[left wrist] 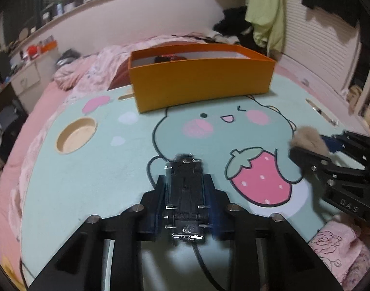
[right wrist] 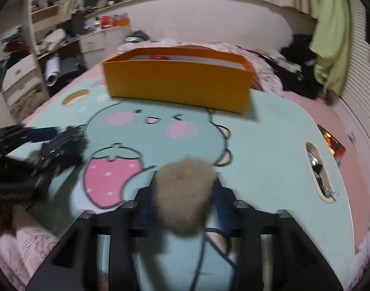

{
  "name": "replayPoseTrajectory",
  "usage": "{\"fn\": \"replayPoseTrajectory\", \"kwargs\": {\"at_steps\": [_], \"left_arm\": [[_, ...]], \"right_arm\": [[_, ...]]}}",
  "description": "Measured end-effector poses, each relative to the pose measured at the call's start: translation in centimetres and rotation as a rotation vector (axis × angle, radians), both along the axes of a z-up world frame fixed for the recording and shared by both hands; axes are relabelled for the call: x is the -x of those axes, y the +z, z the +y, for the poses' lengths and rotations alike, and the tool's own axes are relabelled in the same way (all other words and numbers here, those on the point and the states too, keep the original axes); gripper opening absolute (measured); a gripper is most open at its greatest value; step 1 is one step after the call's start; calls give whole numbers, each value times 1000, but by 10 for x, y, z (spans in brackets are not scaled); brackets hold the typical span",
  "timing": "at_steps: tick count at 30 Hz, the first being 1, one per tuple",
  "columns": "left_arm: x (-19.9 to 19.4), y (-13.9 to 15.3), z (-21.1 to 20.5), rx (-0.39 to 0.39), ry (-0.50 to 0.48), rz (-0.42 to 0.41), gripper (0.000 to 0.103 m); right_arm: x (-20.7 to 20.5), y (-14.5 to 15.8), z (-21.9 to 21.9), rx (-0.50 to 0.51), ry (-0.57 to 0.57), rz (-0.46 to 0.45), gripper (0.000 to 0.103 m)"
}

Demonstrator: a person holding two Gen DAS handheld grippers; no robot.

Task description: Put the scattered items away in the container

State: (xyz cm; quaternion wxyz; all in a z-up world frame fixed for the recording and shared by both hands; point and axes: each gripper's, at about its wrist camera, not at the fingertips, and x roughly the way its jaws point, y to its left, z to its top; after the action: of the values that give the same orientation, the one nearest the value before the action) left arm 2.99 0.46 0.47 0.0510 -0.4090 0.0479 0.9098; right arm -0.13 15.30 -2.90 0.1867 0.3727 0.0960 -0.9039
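1. The left gripper (left wrist: 185, 194) has its fingers clenched on a small black and chrome toy car (left wrist: 185, 194), seen from its underside and held above the near part of the desk.
2. The right gripper (right wrist: 183, 201) has its fingers clenched on a tan fluffy fur ball (right wrist: 185, 194), also over the near part of the desk; from the left wrist view the ball (left wrist: 308, 140) shows at the right edge, well apart from the car.
3. Between both grippers and the box lies an open stretch of mint-green lap desk (left wrist: 100, 169) printed with a cartoon dinosaur and a pink strawberry (left wrist: 260, 177).
4. A round cup recess (left wrist: 75, 135) sits near the desk's left edge, and a slot (right wrist: 318, 169) near its right edge holds something shiny I cannot identify.
5. The orange rectangular cardboard box (left wrist: 199, 82) stands at the far edge of the desk, open at the top; something dark and red shows inside, too hidden to tell.
6. The desk rests on a pink bed (right wrist: 318, 106) with a rumpled pink quilt (left wrist: 92, 70) behind the box.
7. Farther off are white drawers (right wrist: 20, 72) at the left and a light green garment (left wrist: 267, 12) hanging at the right.
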Motion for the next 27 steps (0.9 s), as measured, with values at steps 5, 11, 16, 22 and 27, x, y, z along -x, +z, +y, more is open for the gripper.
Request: {"fn": "replayPoseTrajectory", "kwargs": {"at_steps": [5,11,16,22,27], "left_arm": [[15,18,12,-90,-86,-21,27],[51,87,23,-91,-123,113,27],[95,120,2,-144,-92,153,27],[149,130,-5,-109,-57,165,27],[200,111,-16,-71,73,109,71]], "right_arm": [[11,4,-7,17,21,-44,38],[36,48,-24,84,15,5,38],[78,91,-25,143,-37,42,38],[131,114,-34,132,-75,64,38],[173,112,-41,113,-115,57,42]]}}
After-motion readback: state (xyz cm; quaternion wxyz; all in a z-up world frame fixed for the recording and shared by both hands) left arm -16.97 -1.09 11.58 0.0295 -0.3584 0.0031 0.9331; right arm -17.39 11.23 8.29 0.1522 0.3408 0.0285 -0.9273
